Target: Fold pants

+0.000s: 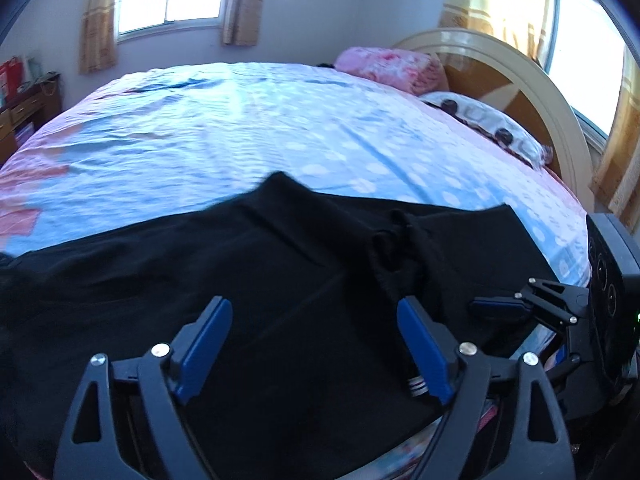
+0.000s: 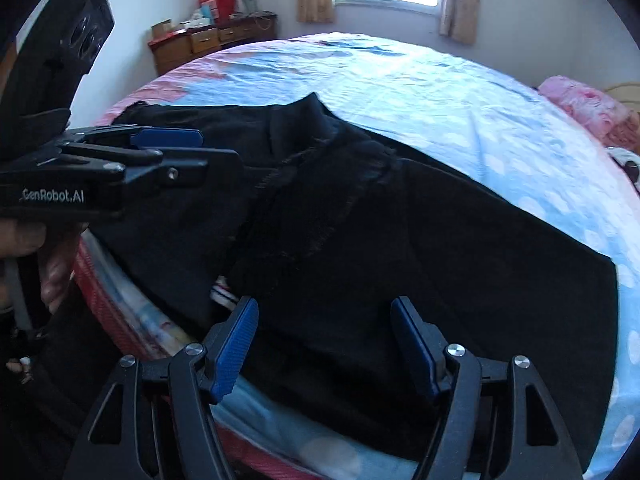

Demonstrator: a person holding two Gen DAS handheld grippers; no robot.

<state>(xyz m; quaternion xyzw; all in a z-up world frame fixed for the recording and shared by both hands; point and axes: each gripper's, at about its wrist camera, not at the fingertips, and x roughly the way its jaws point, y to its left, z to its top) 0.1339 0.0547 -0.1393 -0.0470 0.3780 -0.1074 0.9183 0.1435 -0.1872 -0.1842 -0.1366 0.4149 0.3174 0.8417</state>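
**A:** Both grippers are over the black pants (image 1: 248,280), which lie spread along the near edge of the bed (image 1: 248,128). What should I watch for?

**B:** The left gripper (image 1: 316,344) has its blue pads wide apart with nothing between them, and so does the right gripper (image 2: 322,344). I'd pinch hem or waistband edges rather than mid-panel, taking both layers at once.

**A:** Where's the waistband?

**B:** In the right wrist view, a gathered band (image 2: 320,152) runs toward 11 o'clock. In the left wrist view, a knotted drawstring (image 1: 394,240) sits at 1 o'clock of the pads.

**A:** And the fabric?

**B:** Matte, soft and limp-looking, likely to sag, so lift evenly. The dotted blue sheet (image 2: 460,92) is wrinkled and could drag.
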